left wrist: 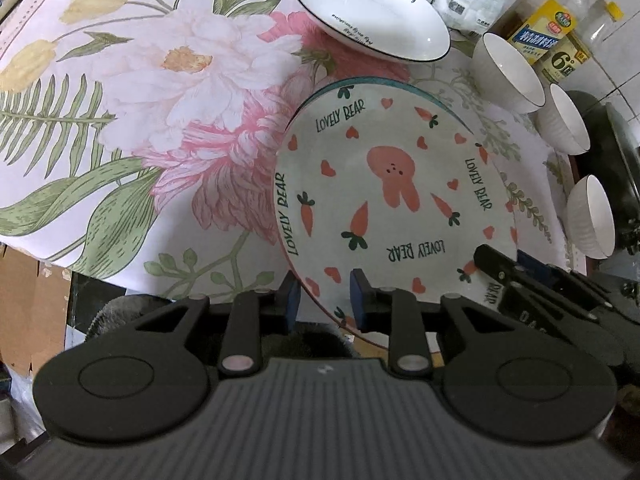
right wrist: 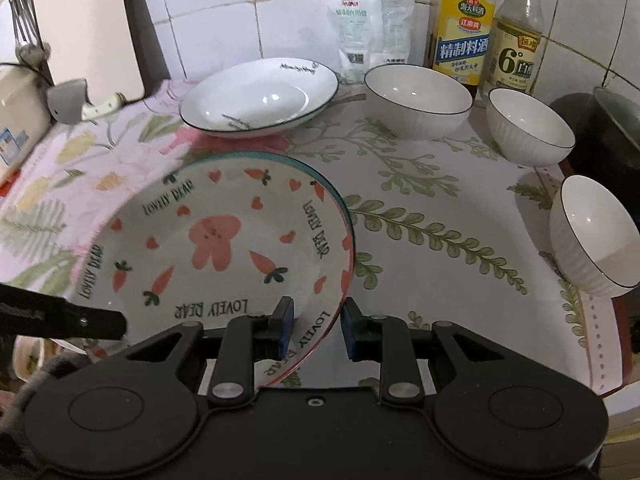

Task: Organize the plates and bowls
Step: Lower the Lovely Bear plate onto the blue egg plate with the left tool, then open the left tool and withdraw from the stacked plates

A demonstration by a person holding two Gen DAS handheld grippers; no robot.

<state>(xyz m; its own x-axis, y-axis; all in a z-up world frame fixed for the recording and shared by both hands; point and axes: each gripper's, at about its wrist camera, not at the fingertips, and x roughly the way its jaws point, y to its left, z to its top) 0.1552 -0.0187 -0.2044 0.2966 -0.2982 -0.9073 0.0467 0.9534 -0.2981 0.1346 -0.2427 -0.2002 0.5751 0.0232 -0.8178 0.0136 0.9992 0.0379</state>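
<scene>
A "Lovely Bear" plate with a pink rabbit and carrots point(left wrist: 392, 200) point(right wrist: 216, 248) rests on a second plate with a teal rim on the floral cloth. My left gripper point(left wrist: 324, 300) straddles its near rim with the jaws apart. My right gripper point(right wrist: 318, 326) straddles the rim at its near right, jaws apart too. A white deep plate with a black rim point(left wrist: 368, 8) point(right wrist: 260, 96) stands behind. Three white bowls stand to the right: a large one point(right wrist: 418, 100) point(left wrist: 510, 72), a middle one point(right wrist: 528, 126) point(left wrist: 564, 122) and a near one point(right wrist: 592, 236) point(left wrist: 592, 216).
Two bottles point(right wrist: 460, 24) point(right wrist: 516, 32) and white packets point(right wrist: 360, 28) stand against the tiled wall at the back. A dark pot point(right wrist: 608, 136) sits at the far right. A knife point(right wrist: 100, 108) lies at the back left. The table edge point(left wrist: 100, 276) runs on the near side.
</scene>
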